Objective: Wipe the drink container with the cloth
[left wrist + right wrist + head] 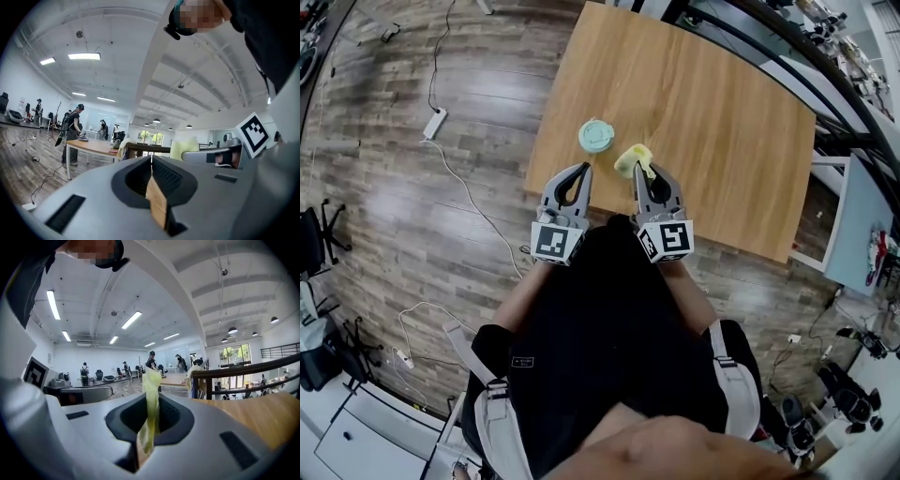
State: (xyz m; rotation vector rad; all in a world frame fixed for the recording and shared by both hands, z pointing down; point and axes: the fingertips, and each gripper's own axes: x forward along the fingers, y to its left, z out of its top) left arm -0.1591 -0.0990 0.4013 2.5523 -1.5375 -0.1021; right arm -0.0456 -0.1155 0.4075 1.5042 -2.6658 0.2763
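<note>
Gripping the yellow cloth (632, 157), the right gripper (641, 175) hangs just at four o'clock of the teal-lidded drink container (594, 136) on the counter (722, 131). The left gripper (580, 172) has its fingers closed on nothing. Wiping looks not yet begun; next, the cloth likely needs pressing onto the container.

Mint drink container (594, 136) stands near crumpled yellow cloth (632, 159).

A wooden table (712, 122) bears a mint-green lidded cup (594, 136).
</note>
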